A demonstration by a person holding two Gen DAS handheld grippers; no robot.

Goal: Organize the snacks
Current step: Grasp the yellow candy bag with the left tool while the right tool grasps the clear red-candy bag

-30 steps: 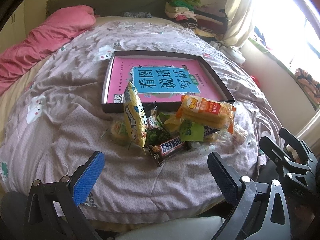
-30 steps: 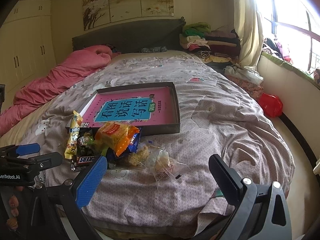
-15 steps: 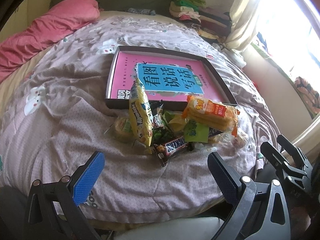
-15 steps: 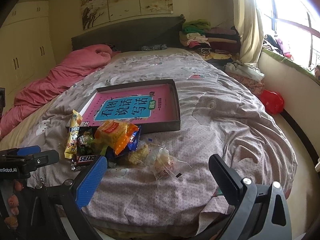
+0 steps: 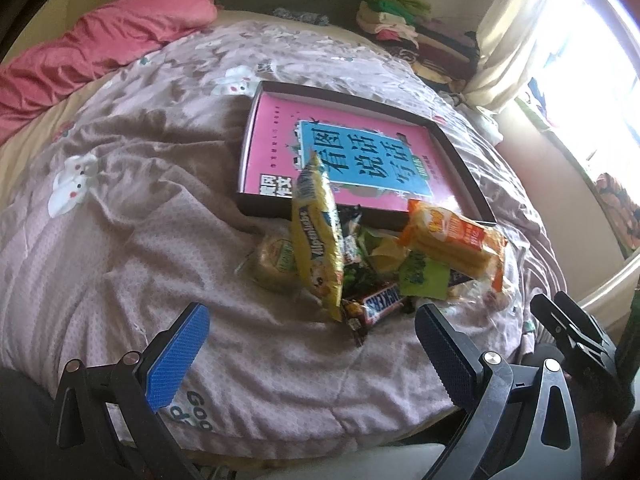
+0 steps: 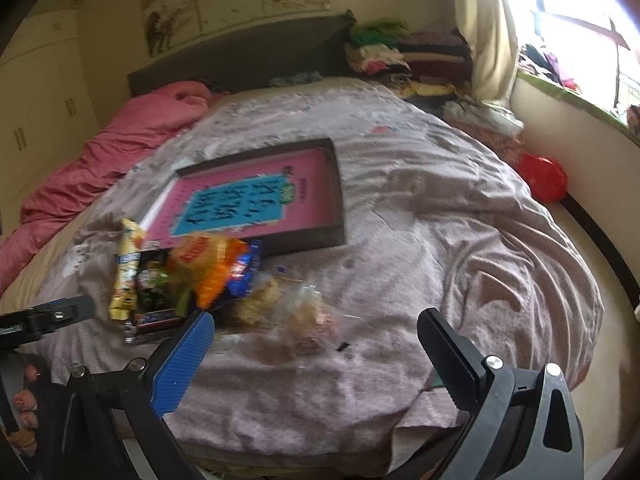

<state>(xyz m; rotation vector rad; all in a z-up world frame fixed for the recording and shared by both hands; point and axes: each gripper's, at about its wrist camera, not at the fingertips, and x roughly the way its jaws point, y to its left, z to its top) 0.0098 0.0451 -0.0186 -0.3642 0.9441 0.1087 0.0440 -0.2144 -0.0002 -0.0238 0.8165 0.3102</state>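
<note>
A pile of snacks lies on the bed in front of a shallow dark box (image 5: 464, 168) with a pink and blue sheet inside. The pile holds a yellow Alpenliebe bag (image 5: 316, 236), an orange cracker pack (image 5: 452, 240), a Snickers bar (image 5: 380, 306) and a round pastry (image 5: 276, 266). My left gripper (image 5: 310, 344) is open and empty, just short of the pile. My right gripper (image 6: 316, 348) is open and empty, hovering near a clear-wrapped pastry (image 6: 308, 316). The box (image 6: 338, 216) and the orange pack (image 6: 204, 264) also show in the right wrist view.
A pink quilt (image 5: 100, 40) lies at the bed's far left. Folded clothes (image 5: 404, 28) are stacked by the headboard. A curtain and a bright window are on the right. A red object (image 6: 542, 178) sits beside the bed. The bed edge lies just below both grippers.
Both grippers have moved forward and closer to the snack pile. The right wrist view has swung and is now blurred. Nothing was picked up.
</note>
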